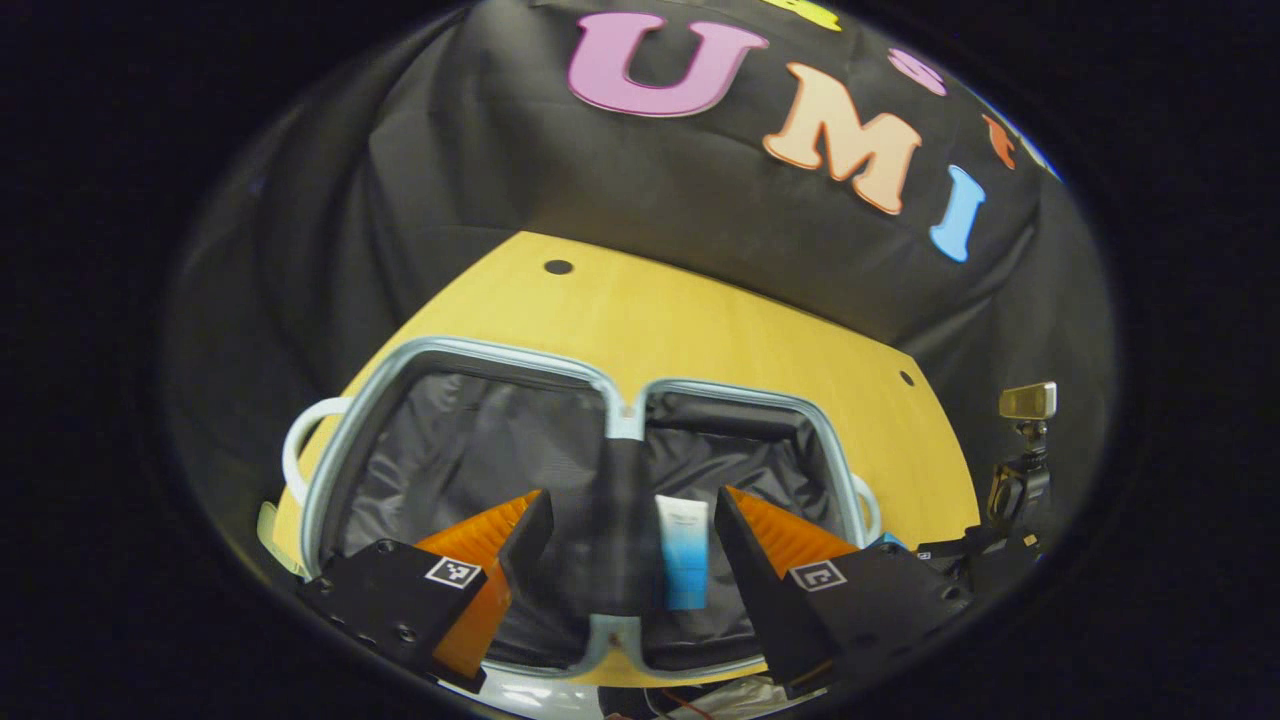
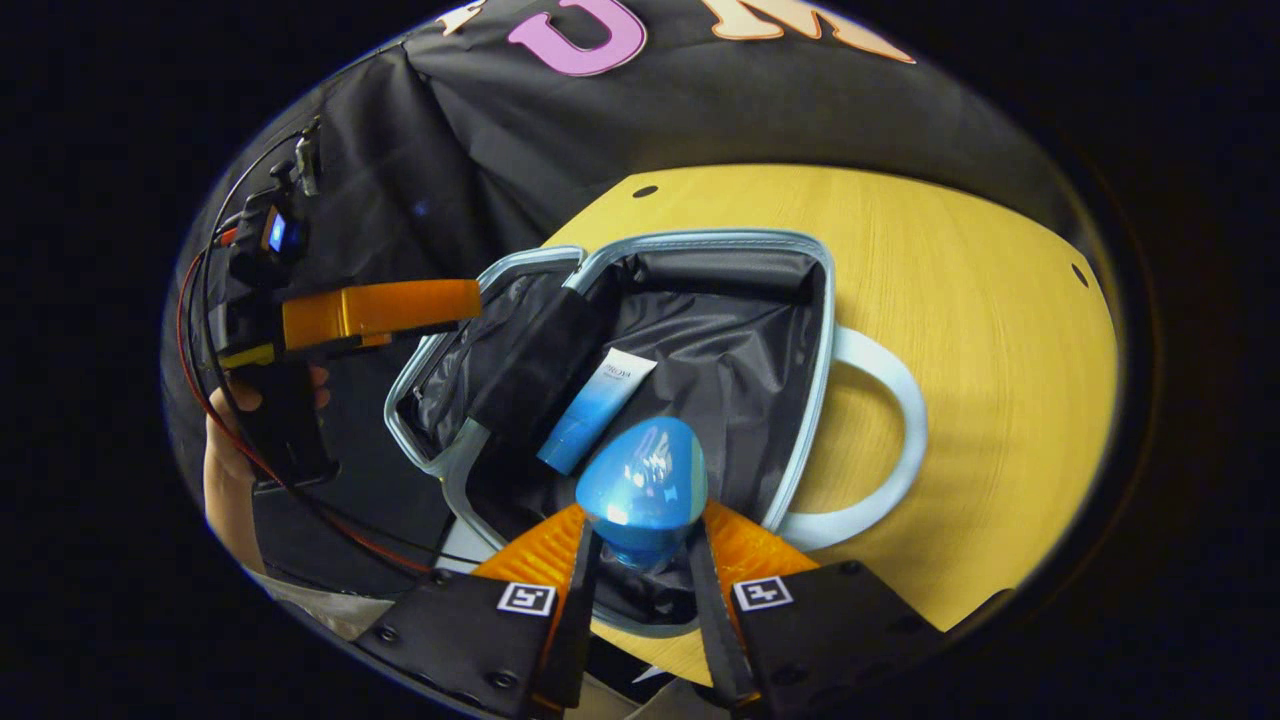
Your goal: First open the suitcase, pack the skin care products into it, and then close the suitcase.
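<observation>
Right gripper (image 2: 640, 560) clamps my glossy blue teardrop bottle (image 2: 645, 485) above the open pale-blue lined suitcase (image 2: 822, 330) for dropping; left gripper (image 1: 625, 530) spread wide, empty.

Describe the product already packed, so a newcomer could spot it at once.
Find the open suitcase on the wooden table. On its dark lining, beside the centre divider, lies a flat white-to-blue tube. The other product, a rounded blue bottle, sits gripped in the right tongs.

Dim, fisheye-warped, edges softly blurred.
</observation>
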Demonstrator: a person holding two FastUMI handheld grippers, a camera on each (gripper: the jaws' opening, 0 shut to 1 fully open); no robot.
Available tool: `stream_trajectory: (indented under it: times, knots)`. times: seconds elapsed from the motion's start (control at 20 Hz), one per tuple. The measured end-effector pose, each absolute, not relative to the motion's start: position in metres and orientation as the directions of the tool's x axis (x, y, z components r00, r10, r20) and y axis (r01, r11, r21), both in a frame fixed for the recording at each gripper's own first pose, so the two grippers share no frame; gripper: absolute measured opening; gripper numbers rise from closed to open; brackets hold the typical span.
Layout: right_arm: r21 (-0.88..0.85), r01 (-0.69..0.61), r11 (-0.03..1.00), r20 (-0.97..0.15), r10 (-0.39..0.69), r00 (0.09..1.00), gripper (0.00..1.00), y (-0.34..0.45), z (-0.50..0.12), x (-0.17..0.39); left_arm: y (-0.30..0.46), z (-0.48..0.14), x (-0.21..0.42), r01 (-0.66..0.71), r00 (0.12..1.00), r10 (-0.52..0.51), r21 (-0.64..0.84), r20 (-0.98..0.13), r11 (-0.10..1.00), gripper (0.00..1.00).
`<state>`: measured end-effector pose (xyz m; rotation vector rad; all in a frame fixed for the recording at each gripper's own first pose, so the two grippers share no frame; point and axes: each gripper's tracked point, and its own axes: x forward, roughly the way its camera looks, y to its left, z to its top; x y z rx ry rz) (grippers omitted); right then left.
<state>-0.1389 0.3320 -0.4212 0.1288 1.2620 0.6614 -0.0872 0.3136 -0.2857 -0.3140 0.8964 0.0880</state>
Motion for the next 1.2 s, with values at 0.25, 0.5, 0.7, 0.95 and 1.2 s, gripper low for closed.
stream_trajectory:
  times: [0.25,0.5,0.7,0.95,1.2]
  knots:
    - [0.384,-0.414,0.825,-0.832,0.504,0.233,0.61,0.344,-0.411,-0.121,0.386,-0.283,-0.096,-0.293,0.631,0.043,-0.187,-0.774,0.937,0.96]
    - [0.328,-0.408,0.852,-0.829,0.467,0.307,0.98,0.345,-0.403,-0.109,0.450,-0.282,-0.108,-0.386,0.623,0.145,-0.141,-0.768,0.912,0.95]
    - [0.311,-0.397,0.864,-0.789,0.467,0.399,0.98,0.347,-0.377,-0.087,0.504,-0.293,-0.121,-0.439,0.583,0.230,-0.065,-0.779,0.896,0.95]
    - [0.245,-0.396,0.885,-0.733,0.436,0.522,0.98,0.344,-0.345,-0.055,0.558,-0.316,-0.124,-0.494,0.529,0.274,-0.029,-0.803,0.869,0.95]
    - [0.207,-0.379,0.902,-0.727,0.401,0.558,0.98,0.341,-0.336,-0.043,0.568,-0.362,-0.139,-0.499,0.428,0.175,-0.070,-0.887,0.864,0.86]
